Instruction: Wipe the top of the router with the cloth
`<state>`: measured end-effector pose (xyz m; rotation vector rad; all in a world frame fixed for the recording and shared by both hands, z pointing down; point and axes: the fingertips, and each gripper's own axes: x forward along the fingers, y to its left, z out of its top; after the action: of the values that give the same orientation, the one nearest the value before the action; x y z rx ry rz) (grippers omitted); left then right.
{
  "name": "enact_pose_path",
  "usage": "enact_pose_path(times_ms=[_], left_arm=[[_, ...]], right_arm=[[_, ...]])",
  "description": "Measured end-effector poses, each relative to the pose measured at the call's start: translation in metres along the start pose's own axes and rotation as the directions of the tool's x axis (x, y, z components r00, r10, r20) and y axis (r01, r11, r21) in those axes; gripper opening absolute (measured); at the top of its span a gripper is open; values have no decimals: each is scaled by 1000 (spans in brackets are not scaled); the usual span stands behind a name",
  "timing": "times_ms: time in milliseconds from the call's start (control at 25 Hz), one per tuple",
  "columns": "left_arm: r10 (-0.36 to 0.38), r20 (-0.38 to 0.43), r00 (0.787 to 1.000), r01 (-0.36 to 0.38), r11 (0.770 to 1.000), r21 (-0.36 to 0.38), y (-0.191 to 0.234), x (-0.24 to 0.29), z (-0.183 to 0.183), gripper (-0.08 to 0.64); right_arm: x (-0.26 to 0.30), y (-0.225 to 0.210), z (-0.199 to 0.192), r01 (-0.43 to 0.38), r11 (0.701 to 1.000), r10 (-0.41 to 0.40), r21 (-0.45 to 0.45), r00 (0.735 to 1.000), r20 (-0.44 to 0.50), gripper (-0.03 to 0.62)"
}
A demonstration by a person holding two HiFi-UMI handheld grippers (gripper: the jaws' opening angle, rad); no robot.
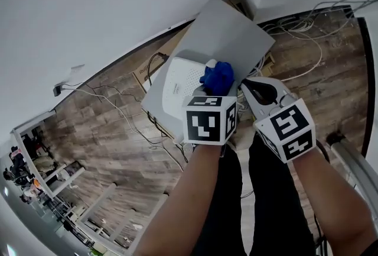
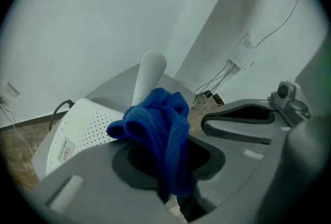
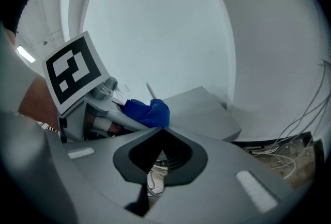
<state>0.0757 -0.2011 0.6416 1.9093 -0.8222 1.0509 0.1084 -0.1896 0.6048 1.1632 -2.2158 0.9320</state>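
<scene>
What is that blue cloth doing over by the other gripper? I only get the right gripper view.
Observer: The left gripper is shut on the cloth, which bunches out past its fingers.
Operator: Where's the router?
Observer: The head view shows the white router lying flat, with the cloth over one end of it.
Operator: Anything attached to it?
Observer: A black cable comes off the end away from the cloth.
</scene>
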Motion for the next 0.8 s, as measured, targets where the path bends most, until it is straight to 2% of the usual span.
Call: enact_pose_path(times_ms=[280, 600, 800], left_arm=[[-25, 21, 999, 24, 999, 39, 0, -25, -14, 229], [-39, 60, 997, 38, 999, 20, 3, -68, -56, 229], [-4, 88, 996, 5, 1000, -13, 13, -84, -90, 229]], right_arm=[[8, 14, 6, -2, 1000, 2, -26, 1000, -5, 23], [19, 47, -2, -13, 999, 12, -41, 1000, -26, 23], [24, 68, -9, -23, 999, 22, -46, 999, -32, 22]])
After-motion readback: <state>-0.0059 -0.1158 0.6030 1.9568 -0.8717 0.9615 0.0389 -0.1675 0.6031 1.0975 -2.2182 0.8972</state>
